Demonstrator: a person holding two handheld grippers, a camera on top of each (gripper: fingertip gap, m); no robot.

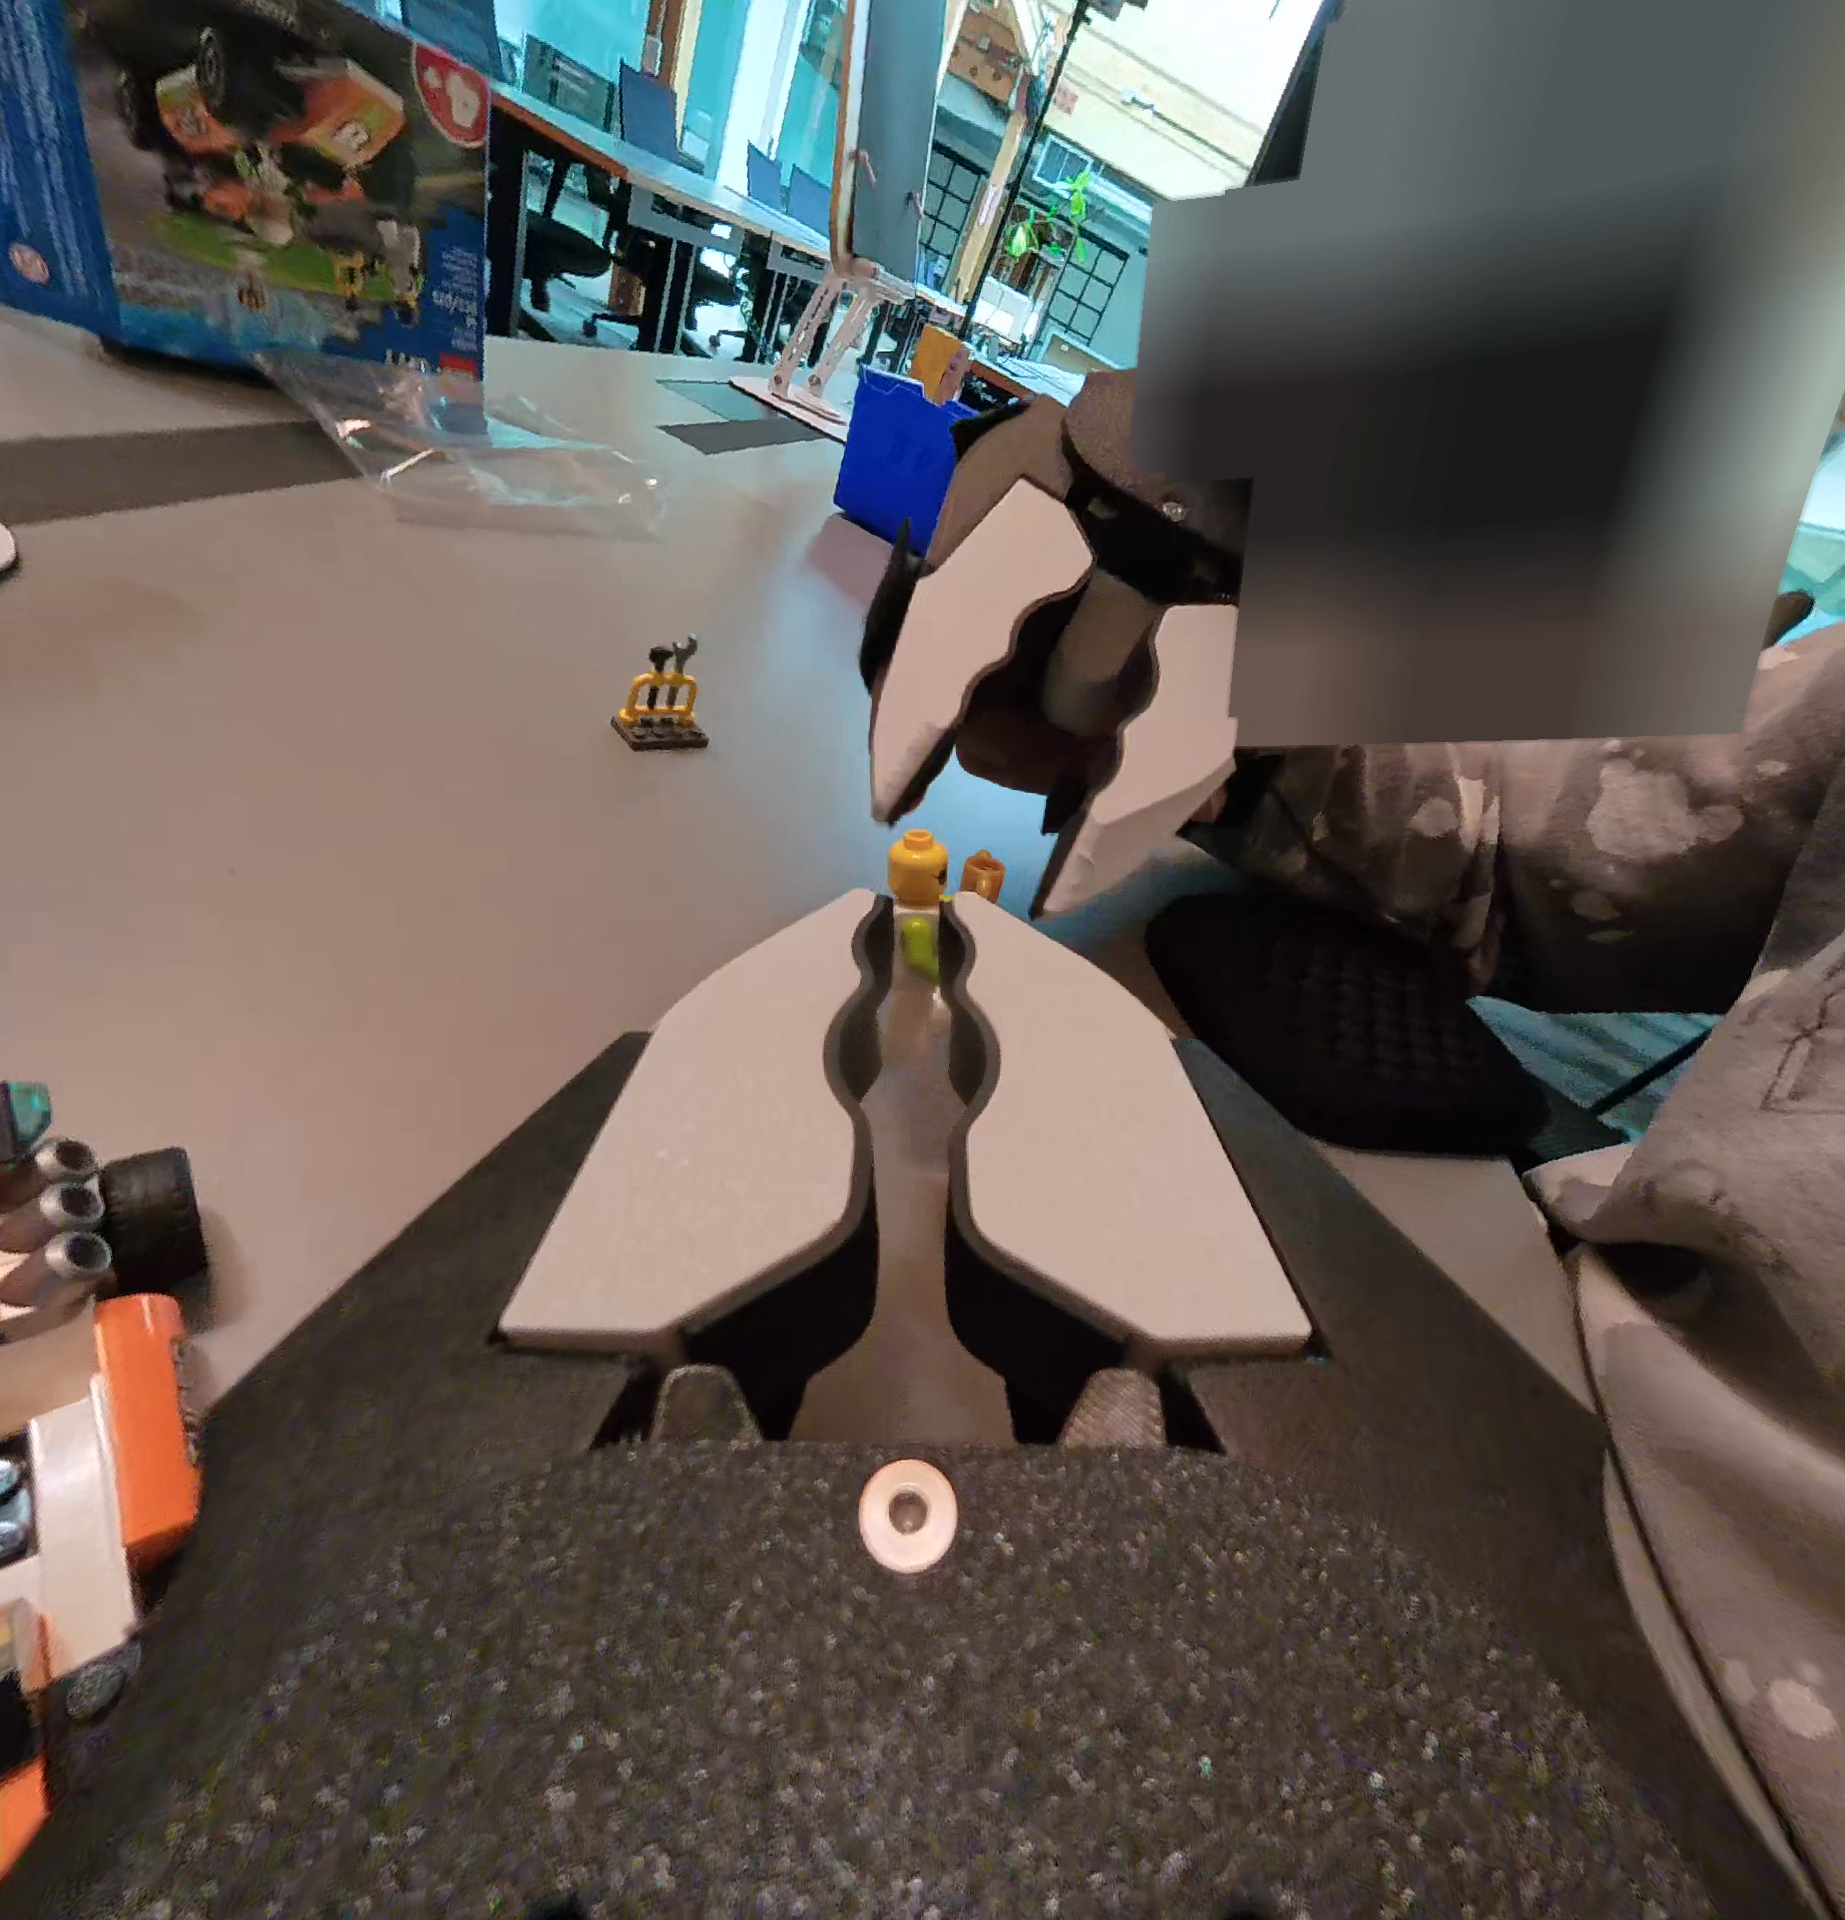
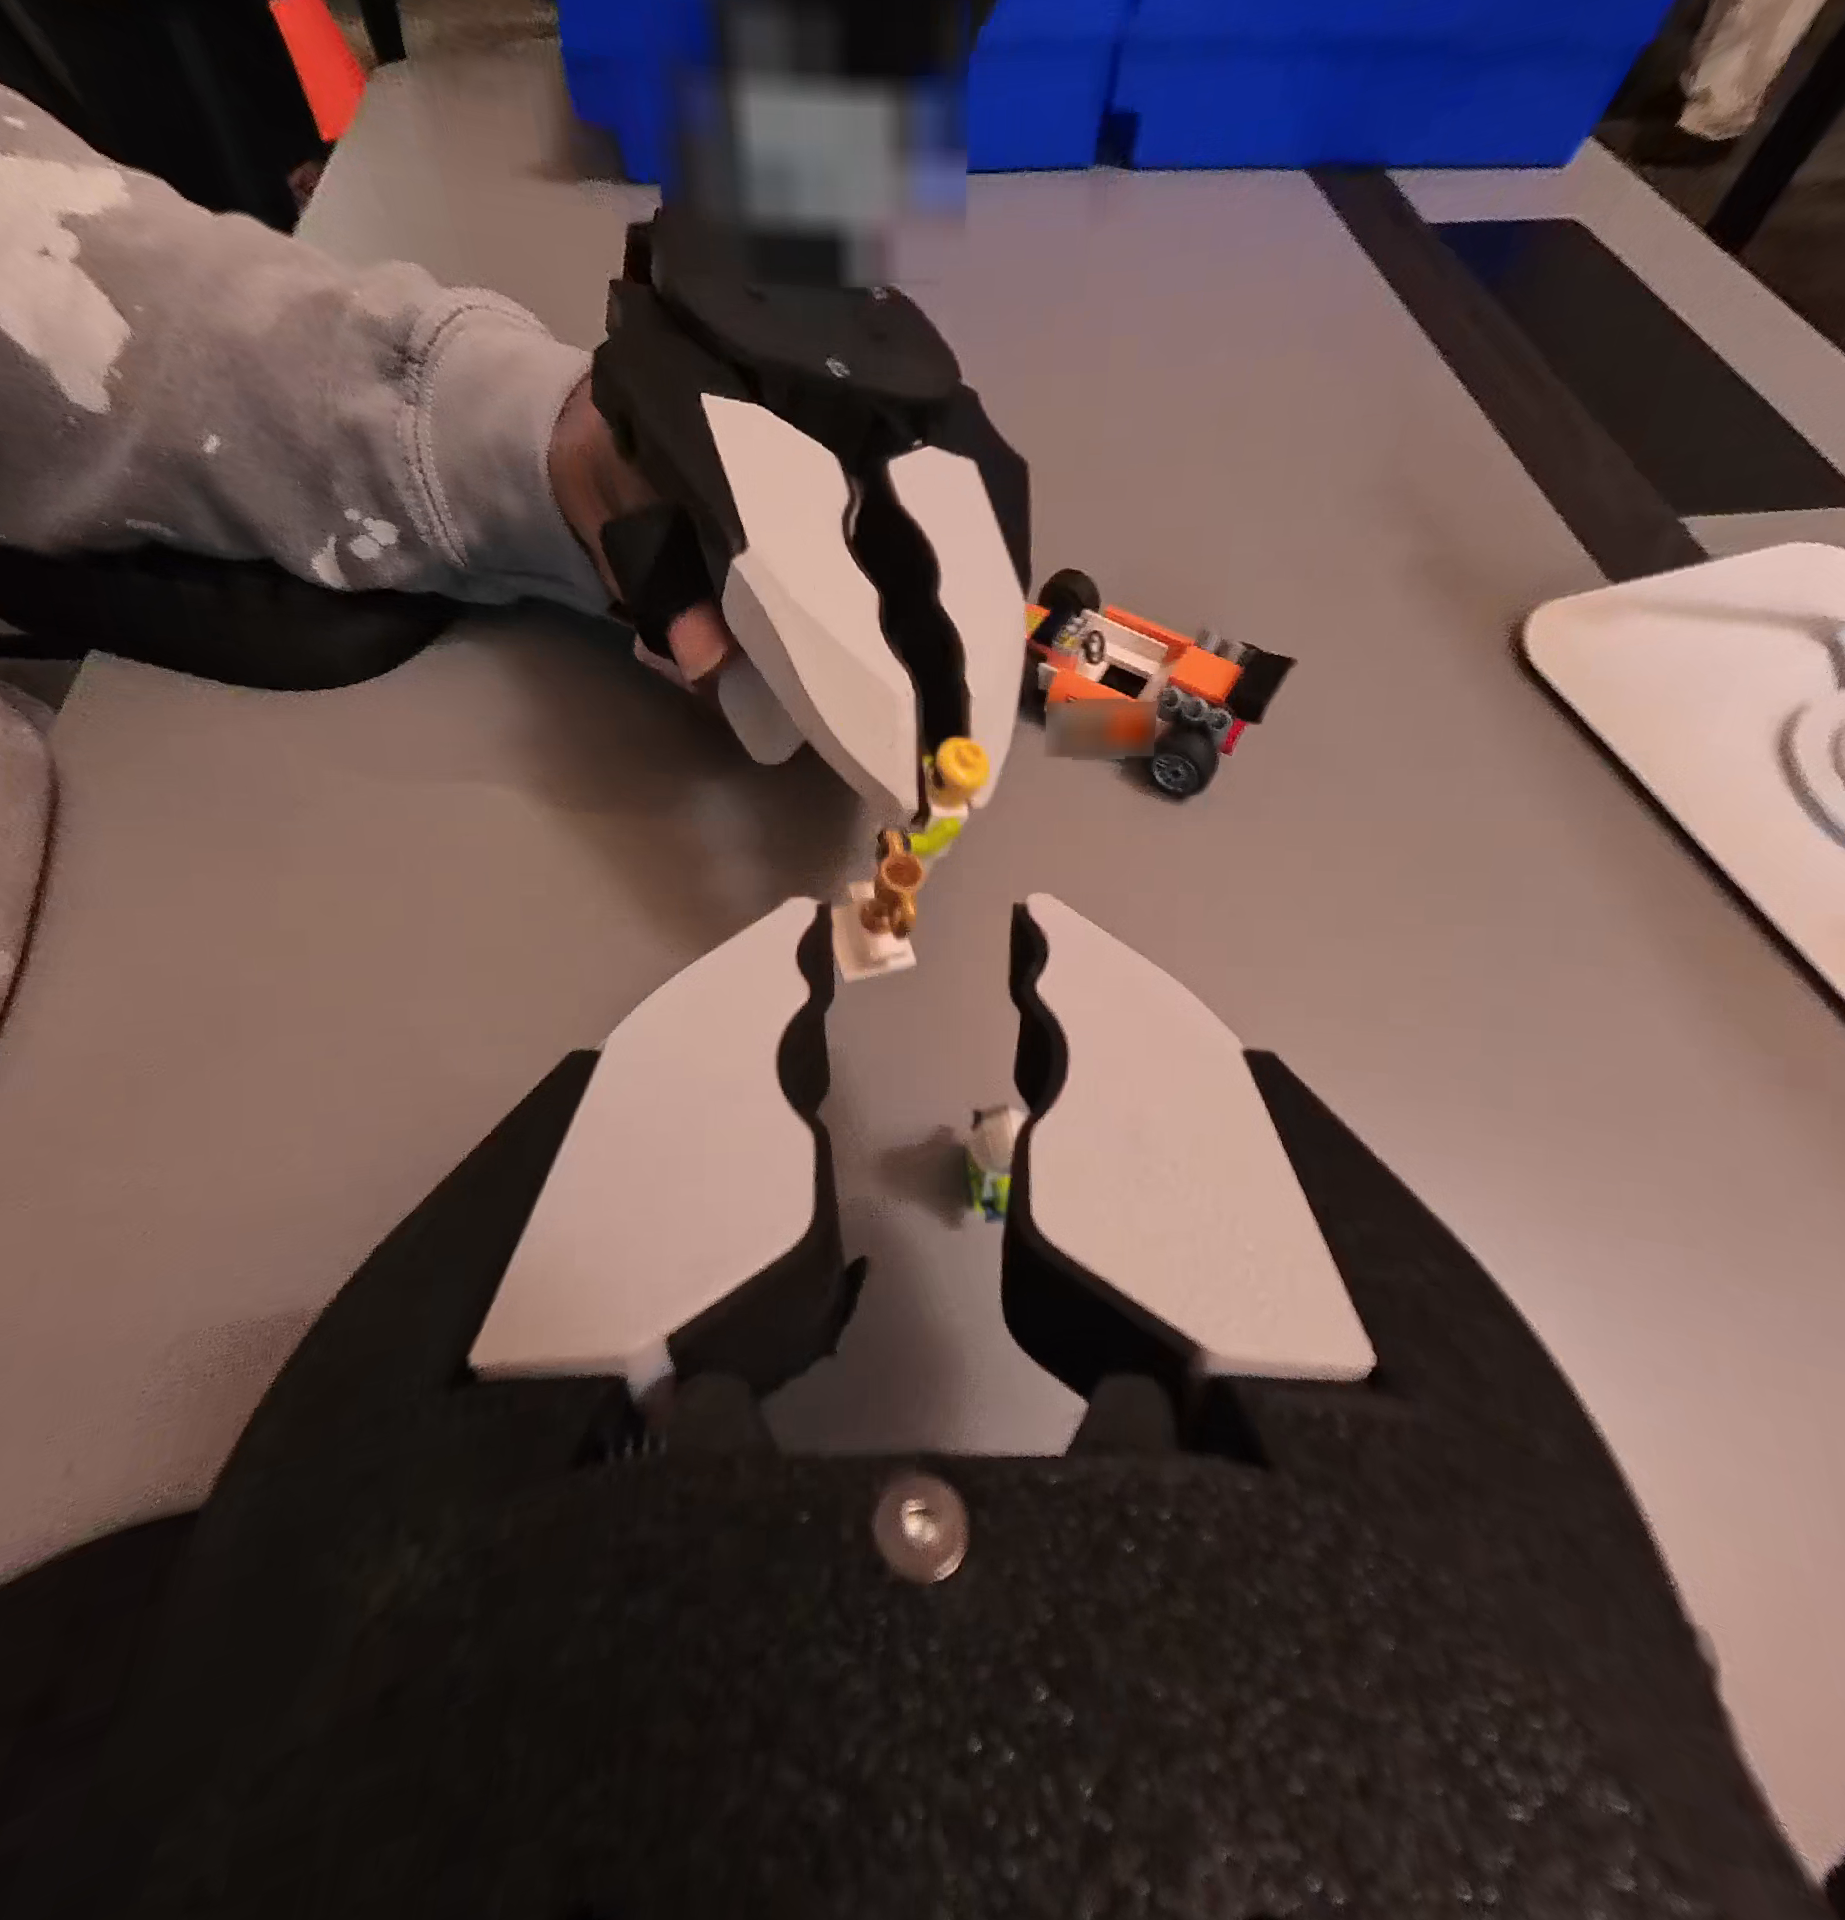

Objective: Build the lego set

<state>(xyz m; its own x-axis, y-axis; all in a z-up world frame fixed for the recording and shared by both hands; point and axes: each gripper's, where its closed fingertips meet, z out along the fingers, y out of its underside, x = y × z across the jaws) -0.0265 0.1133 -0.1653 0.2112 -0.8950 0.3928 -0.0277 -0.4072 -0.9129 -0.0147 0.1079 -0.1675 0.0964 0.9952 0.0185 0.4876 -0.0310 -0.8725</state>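
1. Above the grey table [image 2: 1313,1039], a minifigure [image 2: 944,805] with a yellow head is clamped between the jaws of the left gripper [image 1: 913,904], its head sticking out past the tips.
2. A gold trophy [image 2: 897,883] is seen at the minifigure's hand, just beside it.
3. The right gripper [image 2: 918,909] is held near the minifigure, its jaws apart and empty.
4. An orange race car [image 2: 1146,675] is parked on the table beyond the minifigure.
5. A small white and lime piece [image 2: 991,1164] is seen lying on the table, nearer the camera than the minifigure.
6. A yellow tool rack [image 1: 660,701] is set well apart from the minifigure.
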